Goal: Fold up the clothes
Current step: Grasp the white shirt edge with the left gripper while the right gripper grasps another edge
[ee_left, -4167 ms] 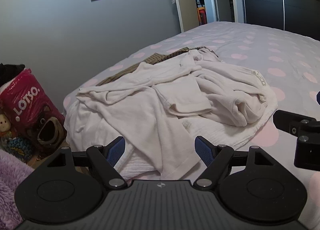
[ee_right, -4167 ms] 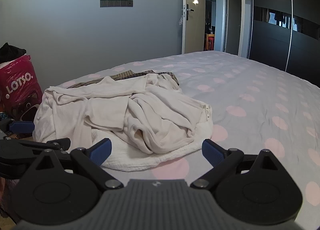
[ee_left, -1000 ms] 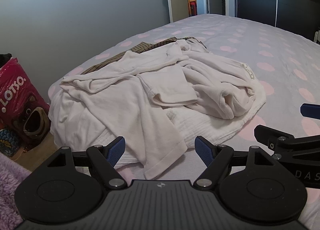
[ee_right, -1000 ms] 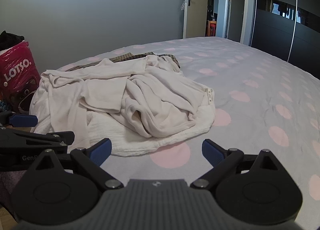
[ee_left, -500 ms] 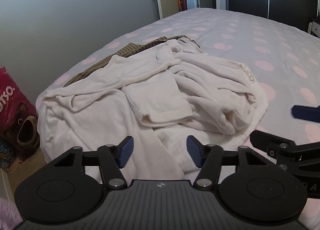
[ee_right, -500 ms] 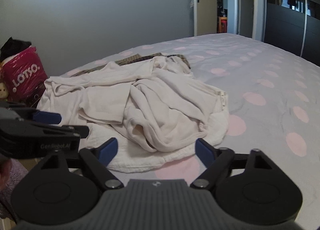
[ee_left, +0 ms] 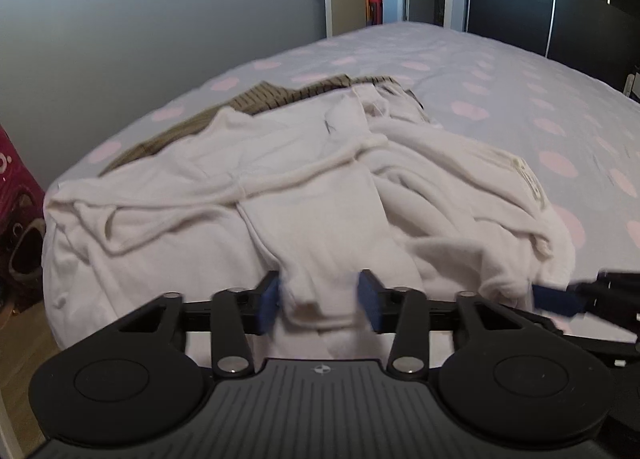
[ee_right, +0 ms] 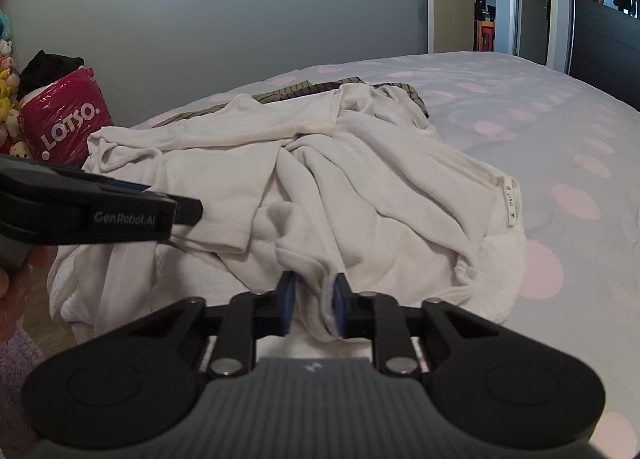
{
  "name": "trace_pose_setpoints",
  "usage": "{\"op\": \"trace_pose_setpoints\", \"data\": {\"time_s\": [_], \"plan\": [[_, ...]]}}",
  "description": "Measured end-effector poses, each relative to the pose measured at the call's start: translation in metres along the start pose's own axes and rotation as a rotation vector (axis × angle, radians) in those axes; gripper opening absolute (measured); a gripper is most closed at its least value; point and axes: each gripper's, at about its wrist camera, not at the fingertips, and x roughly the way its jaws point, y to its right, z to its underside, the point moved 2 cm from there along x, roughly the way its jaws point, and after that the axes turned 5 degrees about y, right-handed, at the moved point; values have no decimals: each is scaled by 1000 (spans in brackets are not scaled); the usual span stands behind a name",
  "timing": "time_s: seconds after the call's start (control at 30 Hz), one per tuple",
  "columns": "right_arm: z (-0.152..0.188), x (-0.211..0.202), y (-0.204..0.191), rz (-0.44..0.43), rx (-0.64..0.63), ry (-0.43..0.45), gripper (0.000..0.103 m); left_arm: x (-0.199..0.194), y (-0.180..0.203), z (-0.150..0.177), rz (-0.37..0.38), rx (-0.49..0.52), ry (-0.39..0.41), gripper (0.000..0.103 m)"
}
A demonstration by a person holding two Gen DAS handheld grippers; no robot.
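Both grippers have come in from a hover above the bed's near edge and now sit in the clothes. The left gripper [ee_left: 320,301] has narrowed since half a second ago: its fingers [ee_left: 267,301] stand a little apart, with a folded edge of white cloth between them, not yet pinched as far as the blurred view shows. The right gripper [ee_right: 312,305] has closed much further; its fingers [ee_right: 286,305] are nearly together on a bunched ridge of the same white pile, and seem clamped on it. This looks like the first pick-up of the job: no fold has been made, and the next move is probably a lift to pull one garment free.

The clothes [ee_right: 320,187] lie in a crumpled heap on the near left part of the bed [ee_right: 560,119], the near edge hanging slightly over the side. They are soft white knit, several layers tangled, with a sleeve across the top and a label [ee_right: 510,201] at the right edge. A brown striped garment [ee_left: 280,99] peeks out on the far side. Since the layers overlap, a lift may drag more than one piece.
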Motion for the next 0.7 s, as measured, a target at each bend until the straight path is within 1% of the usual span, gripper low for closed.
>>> {"op": "trace_pose_setpoints", "data": {"time_s": [0.03, 0.07, 0.1, 0.17, 0.23, 0.37, 0.53, 0.7], "plan": [[-1, 0, 1, 4, 1, -4, 17, 1, -1, 0, -4, 8, 8, 19], [-1, -1, 1, 8, 2, -9, 12, 1, -1, 0, -5, 14, 11, 16], [-2, -1, 3, 20, 4, -16, 11, 0, -2, 0, -4, 17, 12, 10], [-5, -5, 7, 36, 12, -18, 10, -2, -3, 0, 2, 17, 18, 8], [-9, -15, 10, 65, 3, 0, 9, -6, -3, -3, 18, 8, 32, 7], [-20, -40, 16, 125, -11, 47, 8, -30, 3, -17, 83, 7, 85, 6], [-43, -86, 27, 183, -14, 120, 6, -67, 3, -47, 139, -3, 167, 6], [-58, -129, 32, 240, -16, 185, 6, -108, 9, -85, 188, 47, 265, 6]]}}
